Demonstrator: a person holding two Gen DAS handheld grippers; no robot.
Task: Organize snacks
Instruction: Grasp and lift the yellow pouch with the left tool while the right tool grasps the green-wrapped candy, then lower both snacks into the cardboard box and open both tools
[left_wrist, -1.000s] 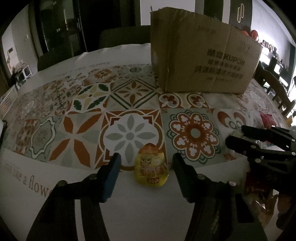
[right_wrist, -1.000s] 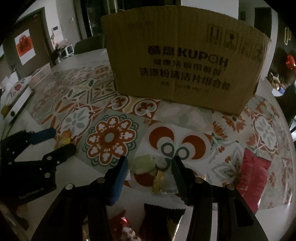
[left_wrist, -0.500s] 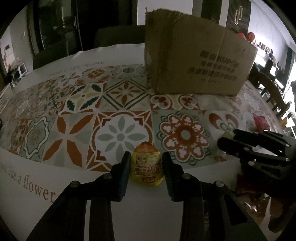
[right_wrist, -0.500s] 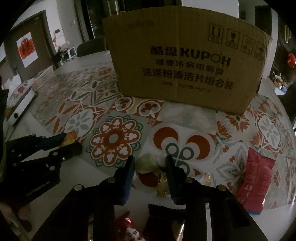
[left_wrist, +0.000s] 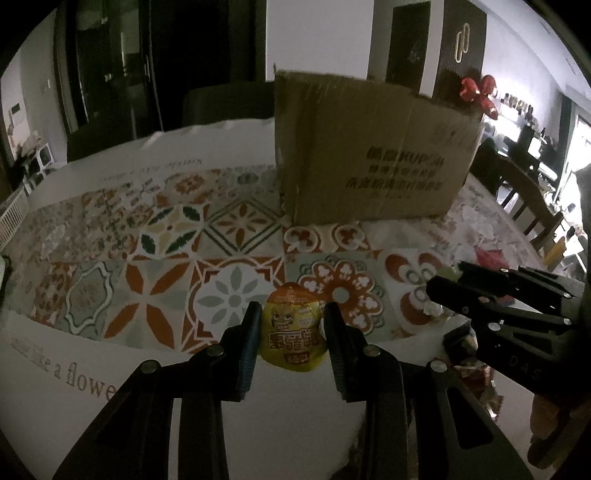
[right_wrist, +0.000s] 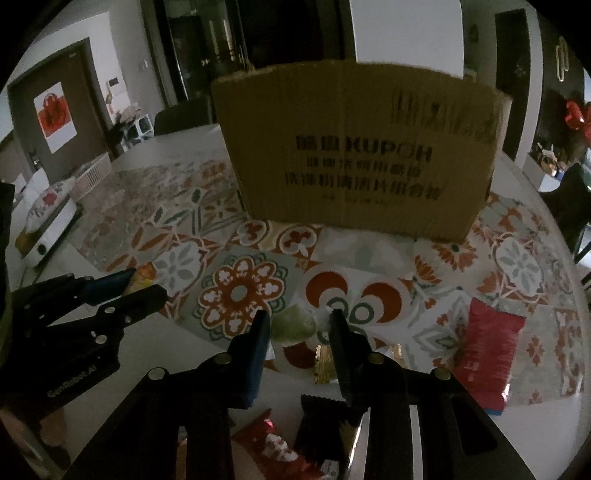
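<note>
left wrist view: our left hand-held gripper pinches the yellow snack pouch above the counter; our right hand-held gripper pinches a pale green snack. either slick wrapper may slip before the cardboard box.

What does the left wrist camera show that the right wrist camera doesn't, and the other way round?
Only the left view shows the front of the yellow snack pouch, pinched in the left claw.

Only the right view shows the pale green wrapped snack pinched in the right claw, plus the red packet, a dark wrapper and a red-and-white wrapper lying near it.

Both show the brown cardboard box standing on the patterned tablecloth, and each glimpses the other claw from the side.
</note>
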